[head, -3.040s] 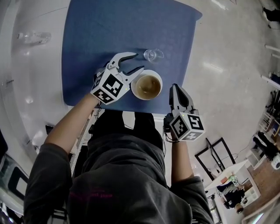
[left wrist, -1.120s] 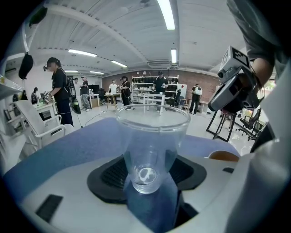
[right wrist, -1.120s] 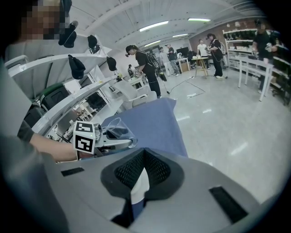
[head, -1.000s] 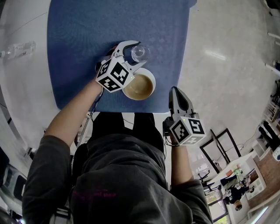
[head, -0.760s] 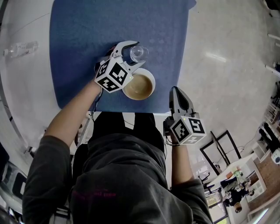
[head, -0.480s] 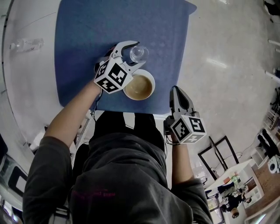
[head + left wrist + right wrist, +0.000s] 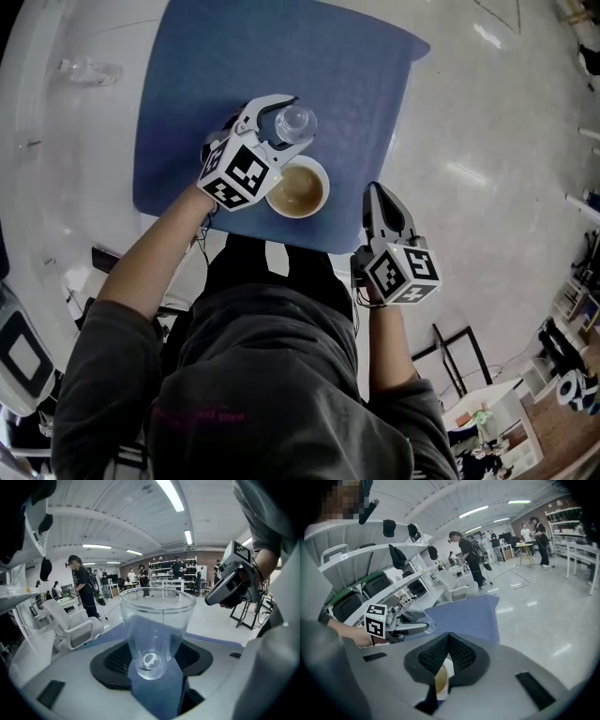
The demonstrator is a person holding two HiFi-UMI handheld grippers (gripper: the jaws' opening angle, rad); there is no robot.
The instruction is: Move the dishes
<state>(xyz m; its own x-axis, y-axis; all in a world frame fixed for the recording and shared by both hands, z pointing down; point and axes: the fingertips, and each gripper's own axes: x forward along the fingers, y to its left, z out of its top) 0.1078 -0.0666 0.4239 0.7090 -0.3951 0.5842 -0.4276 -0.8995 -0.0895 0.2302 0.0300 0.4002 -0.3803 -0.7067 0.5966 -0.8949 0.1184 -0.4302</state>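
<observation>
Left hand-held gripper (image 7: 298, 120) is clenched on a clear glass (image 7: 292, 125), one black pad pressing each side of it low on the wall. In the left gripper view the glass (image 7: 157, 630) stands mouth up between the jaws, empty, with the blue surface (image 7: 206, 75) showing through it. Whether its base touches that surface cannot be told. Just beside the glass, on the side toward the person, a white bowl (image 7: 298, 189) with a brownish inside sits on the blue surface close to its near edge. The marker cube of the left hand-held gripper is right next to the bowl's rim.

Right hand-held gripper (image 7: 378, 191) hangs to the right of the bowl, over the near right edge of the surface. Its jaws are pressed together with nothing between them. In the right gripper view the bowl (image 7: 440, 682) shows below the closed pads.
</observation>
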